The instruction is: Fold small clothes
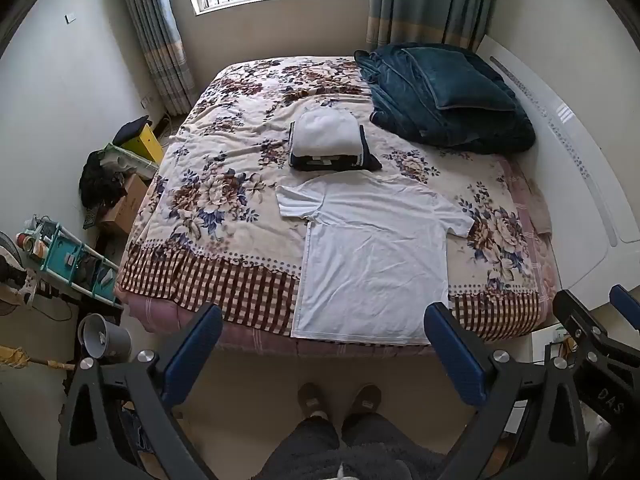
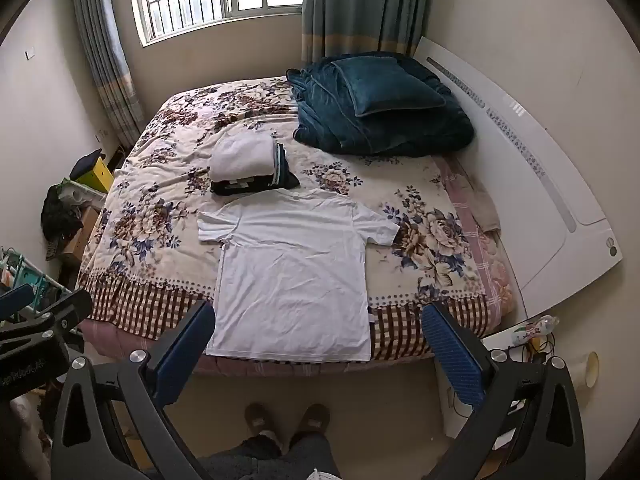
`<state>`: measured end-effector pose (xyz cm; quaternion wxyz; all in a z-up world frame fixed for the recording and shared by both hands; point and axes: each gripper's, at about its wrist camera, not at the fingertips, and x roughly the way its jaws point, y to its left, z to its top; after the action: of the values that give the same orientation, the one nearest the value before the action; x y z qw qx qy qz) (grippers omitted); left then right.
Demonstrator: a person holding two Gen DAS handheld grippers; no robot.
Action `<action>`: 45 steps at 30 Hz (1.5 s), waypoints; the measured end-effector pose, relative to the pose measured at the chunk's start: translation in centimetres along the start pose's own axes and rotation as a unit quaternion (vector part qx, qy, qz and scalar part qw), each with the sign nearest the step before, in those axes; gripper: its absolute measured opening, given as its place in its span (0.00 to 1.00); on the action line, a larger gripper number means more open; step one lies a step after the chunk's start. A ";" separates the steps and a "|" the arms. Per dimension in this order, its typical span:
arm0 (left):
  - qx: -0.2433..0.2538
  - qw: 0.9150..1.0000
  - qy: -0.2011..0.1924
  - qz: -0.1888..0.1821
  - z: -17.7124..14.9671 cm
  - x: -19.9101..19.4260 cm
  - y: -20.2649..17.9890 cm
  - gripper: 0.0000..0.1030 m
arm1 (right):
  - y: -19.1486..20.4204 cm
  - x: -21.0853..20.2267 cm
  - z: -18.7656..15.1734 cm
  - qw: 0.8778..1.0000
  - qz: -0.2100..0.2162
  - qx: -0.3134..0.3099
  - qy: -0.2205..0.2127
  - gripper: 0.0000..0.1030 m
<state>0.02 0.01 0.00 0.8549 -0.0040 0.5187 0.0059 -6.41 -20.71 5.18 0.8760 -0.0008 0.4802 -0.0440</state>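
Observation:
A white T-shirt lies spread flat on the floral bedspread, hem at the near bed edge; it also shows in the right wrist view. Behind it sits a stack of folded clothes, white on top of dark, also in the right wrist view. My left gripper is open and empty, held above the floor in front of the bed. My right gripper is open and empty at the same height; it shows at the right edge of the left wrist view.
A dark teal blanket and pillow are piled at the bed's far right by a white headboard. A teal rack, boxes and a grey bin crowd the floor at left. My slippered feet stand below.

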 end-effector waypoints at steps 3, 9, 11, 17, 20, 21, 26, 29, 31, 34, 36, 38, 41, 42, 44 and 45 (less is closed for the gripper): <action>0.001 1.000 -0.001 0.003 0.0 0.0 0.0 1.00 | 0.0 0.0 0.0 1.000 0.001 0.000 0.002 1.00; 0.002 1.000 0.001 0.000 0.1 0.1 0.1 1.00 | 0.1 0.1 0.0 1.000 -0.002 -0.001 0.002 1.00; 0.002 1.000 0.000 0.000 0.0 0.0 -0.3 1.00 | 0.1 0.1 0.0 1.000 -0.002 -0.002 0.002 1.00; 0.002 1.000 0.001 -0.001 0.1 -0.1 -0.3 1.00 | 0.1 0.1 0.0 1.000 -0.004 -0.002 0.001 1.00; 0.002 1.000 0.001 -0.003 0.3 0.0 -0.6 1.00 | 0.0 0.0 0.0 1.000 -0.004 -0.002 0.001 1.00; 0.001 1.000 0.000 -0.003 0.3 0.0 -0.6 1.00 | 0.0 -0.1 0.0 1.000 -0.004 -0.002 0.000 1.00; 0.001 1.000 0.000 -0.002 0.5 0.1 -1.2 1.00 | -0.1 -0.1 -0.1 1.000 -0.004 -0.002 -0.001 1.00; 0.001 1.000 -0.001 -0.003 0.5 0.0 -1.3 1.00 | -0.1 -0.2 0.0 1.000 -0.004 -0.002 -0.001 1.00; 0.002 1.000 -0.002 -0.001 0.6 0.0 -1.5 1.00 | -0.1 -0.3 0.0 1.000 -0.004 -0.002 -0.001 1.00; 0.001 1.000 -0.003 -0.003 0.7 -0.2 -1.4 1.00 | -0.1 -0.3 0.0 1.000 -0.005 -0.002 -0.001 1.00; 0.004 1.000 -0.004 -0.003 0.7 -0.6 -1.4 1.00 | -0.2 -0.4 0.0 1.000 -0.003 -0.002 0.000 1.00; 0.003 1.000 -0.005 -0.003 0.8 -0.6 -1.5 1.00 | -0.1 -0.4 0.0 1.000 -0.005 -0.002 -0.001 1.00; 0.003 1.000 -0.006 -0.003 0.8 -0.7 -1.5 1.00 | -0.1 -0.5 0.0 1.000 -0.004 -0.001 -0.002 1.00; 0.003 1.000 -0.005 -0.002 0.8 -0.6 -1.5 1.00 | 0.0 -0.5 0.0 1.000 -0.004 -0.002 -0.002 1.00; 0.003 1.000 -0.005 -0.002 0.9 -0.7 -1.6 1.00 | 0.0 -0.6 -0.1 1.000 -0.004 -0.002 -0.002 1.00; 0.004 1.000 -0.006 -0.002 0.9 -0.7 -1.6 1.00 | -0.1 -0.6 0.0 1.000 -0.004 -0.001 -0.003 1.00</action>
<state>0.51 -1.61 0.99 0.8579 -0.0021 0.5138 0.0021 -6.78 -20.71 5.68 0.8772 -0.0039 0.4778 -0.0469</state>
